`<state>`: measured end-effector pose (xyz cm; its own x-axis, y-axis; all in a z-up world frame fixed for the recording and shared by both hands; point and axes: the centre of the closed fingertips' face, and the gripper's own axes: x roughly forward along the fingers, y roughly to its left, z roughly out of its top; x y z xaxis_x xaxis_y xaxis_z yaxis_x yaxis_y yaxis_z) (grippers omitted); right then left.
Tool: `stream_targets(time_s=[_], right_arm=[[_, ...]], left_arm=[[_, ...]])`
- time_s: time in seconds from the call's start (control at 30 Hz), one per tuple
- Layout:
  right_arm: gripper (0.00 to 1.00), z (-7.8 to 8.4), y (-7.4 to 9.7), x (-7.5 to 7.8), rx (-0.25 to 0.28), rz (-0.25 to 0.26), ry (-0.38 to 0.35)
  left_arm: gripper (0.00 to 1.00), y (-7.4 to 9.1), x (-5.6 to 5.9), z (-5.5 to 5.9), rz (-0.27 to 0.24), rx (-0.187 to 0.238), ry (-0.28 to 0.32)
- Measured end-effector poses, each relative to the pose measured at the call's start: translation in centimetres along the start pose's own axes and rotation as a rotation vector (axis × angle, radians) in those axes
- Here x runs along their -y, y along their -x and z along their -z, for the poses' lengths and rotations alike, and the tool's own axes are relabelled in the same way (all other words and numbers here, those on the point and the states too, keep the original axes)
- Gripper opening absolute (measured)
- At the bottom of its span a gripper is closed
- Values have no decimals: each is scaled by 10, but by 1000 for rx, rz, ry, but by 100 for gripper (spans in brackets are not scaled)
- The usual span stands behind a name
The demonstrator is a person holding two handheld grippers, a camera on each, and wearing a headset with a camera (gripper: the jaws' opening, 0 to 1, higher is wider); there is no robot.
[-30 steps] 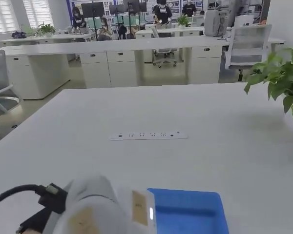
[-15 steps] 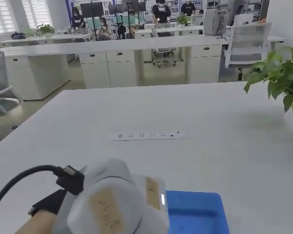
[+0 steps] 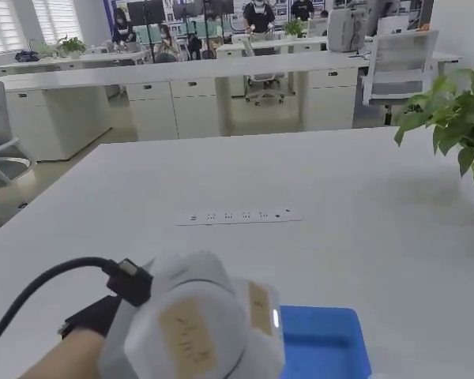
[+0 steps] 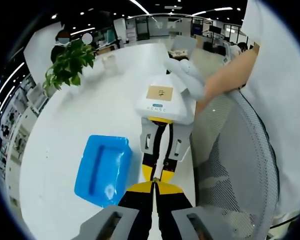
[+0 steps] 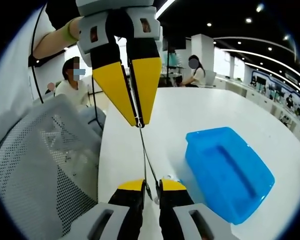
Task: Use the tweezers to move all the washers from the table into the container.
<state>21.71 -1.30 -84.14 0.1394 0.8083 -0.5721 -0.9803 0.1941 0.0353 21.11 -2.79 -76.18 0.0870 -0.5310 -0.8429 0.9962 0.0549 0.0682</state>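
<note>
Head view: a gripper (image 3: 193,332) is blurred and cut off by the bottom edge; its jaws are hidden under its own body. The blue container (image 3: 324,343) is partly covered by it and clipped by the frame. Right gripper view: tweezers (image 5: 142,150) are reduced to a thin line, tips lost between the right gripper (image 5: 151,192) jaws; grip there cannot be told, nor whether a washer is held.

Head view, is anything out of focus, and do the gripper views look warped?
Head view: a gripper close to the lens is blurred; the table behind is sharper. Both gripper views: fisheye curves the table edge, and the blue container carries bright glare.
</note>
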Motion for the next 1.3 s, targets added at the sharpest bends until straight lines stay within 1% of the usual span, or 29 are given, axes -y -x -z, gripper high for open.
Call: stream_targets(time_s=[0.07,0.17,0.2,0.37,0.43,0.47,0.53,0.6,0.63,0.7,0.77,0.83,0.87,0.9,0.93,0.97,1.03,1.07,1.1,1.13,1.17,1.2,1.23,1.27,1.3], right_arm=[[7,0,0,1,-5,8,15],[7,2,0,1,-11,5,11],[7,2,-1,1,-11,6,9],[8,5,0,3,-10,-6,-45],[9,5,1,2,-13,-6,-47],[10,4,1,2,-8,-4,-42],[12,-4,4,0,26,-8,-38],[13,-16,4,-2,85,-23,-64],[13,-17,4,-3,91,-27,-72],[13,-17,3,-3,87,-20,-66],[11,-16,1,-1,82,-12,-53],[4,-14,2,4,78,8,-54],[4,-14,2,2,82,-6,-69],[4,-15,2,4,87,-9,-72],[4,-15,2,4,87,-8,-77],[3,-15,2,3,86,-7,-75],[3,-15,2,3,85,-5,-76],[3,-15,2,3,85,-5,-79],[3,-15,2,3,85,-6,-83],[3,-15,2,4,86,-6,-89],[3,-15,2,5,88,-5,-101],[3,-15,2,7,91,-4,-123],[3,-15,3,9,96,-4,-143],[3,-16,3,10,101,-3,-160],[3,-15,4,11,106,-1,-192]], left_arm=[[0,0,0,-1,1,-1,-7],[0,-2,-2,1,0,-17,-18],[0,-2,-2,0,-1,-12,-21],[0,-3,-3,-2,24,-23,-10],[0,-4,-3,-3,36,-27,-7],[0,-4,-3,-4,41,-29,-6],[0,-5,-4,-4,53,-35,-4],[0,-5,-4,-5,62,-42,-2],[0,-5,-4,-5,65,-43,2],[0,-6,-5,-6,72,-39,16],[0,-6,-5,-5,77,-35,37],[0,-7,-5,-2,78,-31,46],[0,-8,-7,-1,68,-18,48],[0,-9,-7,2,67,-16,61],[0,-11,-5,7,76,-18,93],[0,-11,-5,9,76,-13,109],[0,-12,-6,12,53,26,160],[0,-11,-6,13,45,52,203],[0,-10,-7,15,37,68,230],[0,-9,-8,16,21,85,251],[0,-7,-11,18,-11,113,284],[3,-6,-11,19,-26,131,300],[6,-4,-12,21,-52,168,329],[9,-3,-12,22,-72,192,354],[14,-1,-10,24,-85,219,391]])
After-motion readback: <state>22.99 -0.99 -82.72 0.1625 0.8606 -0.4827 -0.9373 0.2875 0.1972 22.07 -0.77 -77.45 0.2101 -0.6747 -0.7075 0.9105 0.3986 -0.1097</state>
